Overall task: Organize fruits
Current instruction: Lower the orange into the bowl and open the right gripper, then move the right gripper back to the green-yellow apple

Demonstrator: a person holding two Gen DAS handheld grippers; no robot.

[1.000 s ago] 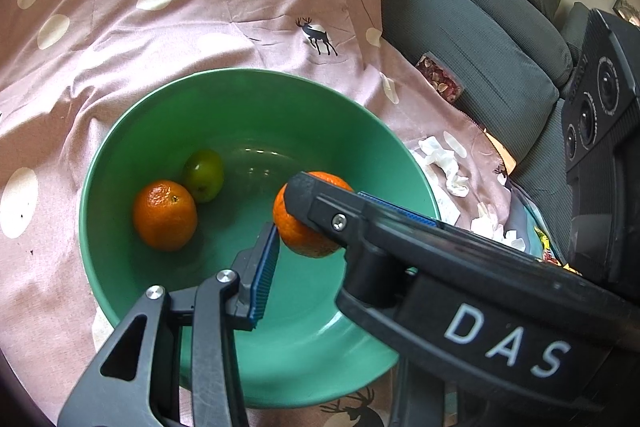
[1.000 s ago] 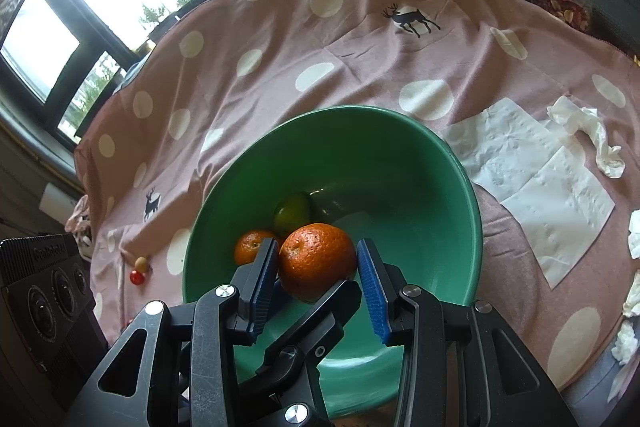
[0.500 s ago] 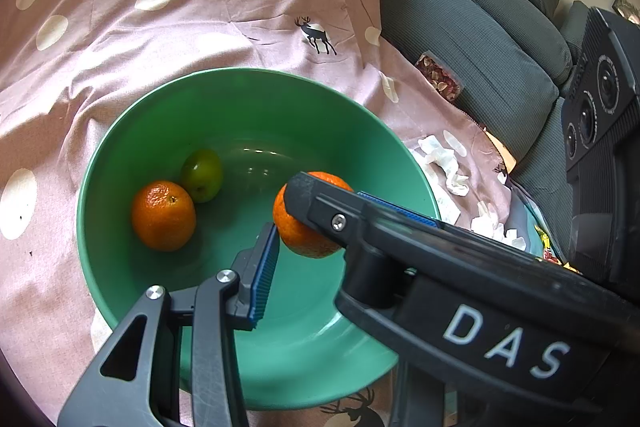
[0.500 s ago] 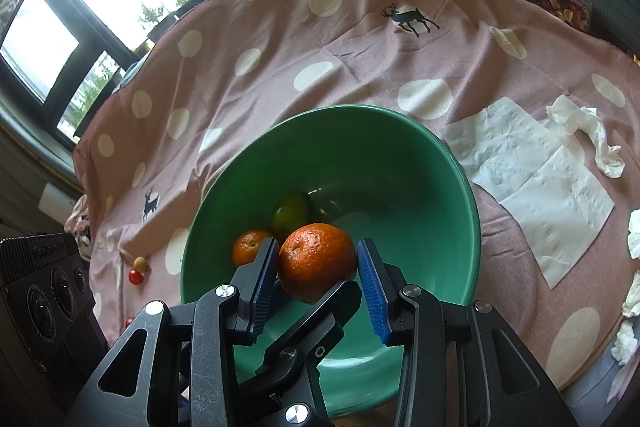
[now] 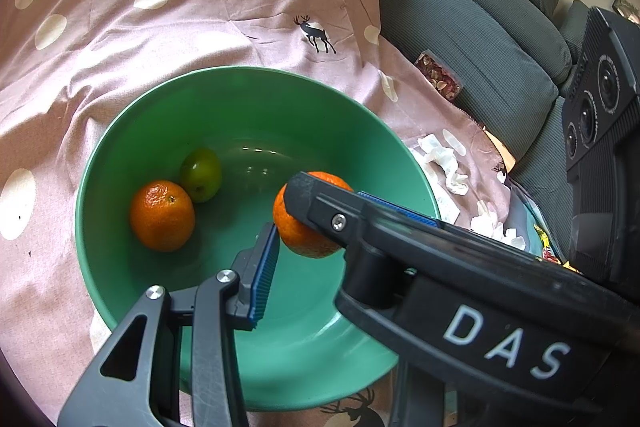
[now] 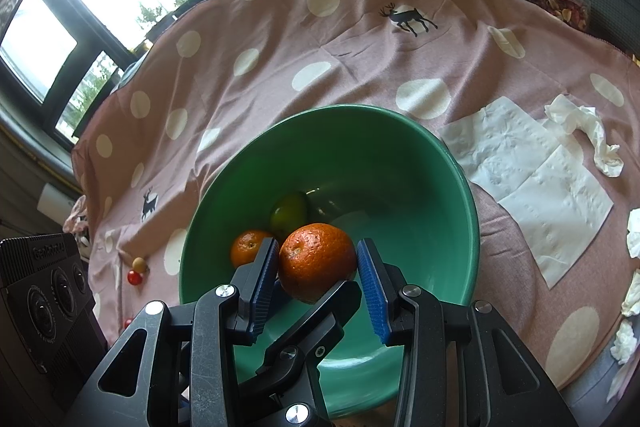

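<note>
A green bowl (image 5: 132, 131) (image 6: 460, 187) sits on a pink dotted cloth. In it lie an orange (image 5: 162, 215) (image 6: 249, 247) and a green fruit (image 5: 201, 174) (image 6: 289, 213). My right gripper (image 6: 318, 269) is shut on a second orange (image 6: 318, 261) and holds it over the bowl. That orange (image 5: 300, 231) also shows in the left wrist view, behind the right gripper's body. My left gripper (image 5: 308, 247) hangs over the bowl's near side; only its left finger (image 5: 262, 273) shows clearly, and the right gripper's body hides the rest.
Flat white tissues (image 6: 528, 183) and crumpled ones (image 6: 588, 135) lie right of the bowl. Small red and yellow fruits (image 6: 136, 271) lie on the cloth to its left. A grey sofa (image 5: 488, 39) stands to the right, with a snack packet (image 5: 438, 77).
</note>
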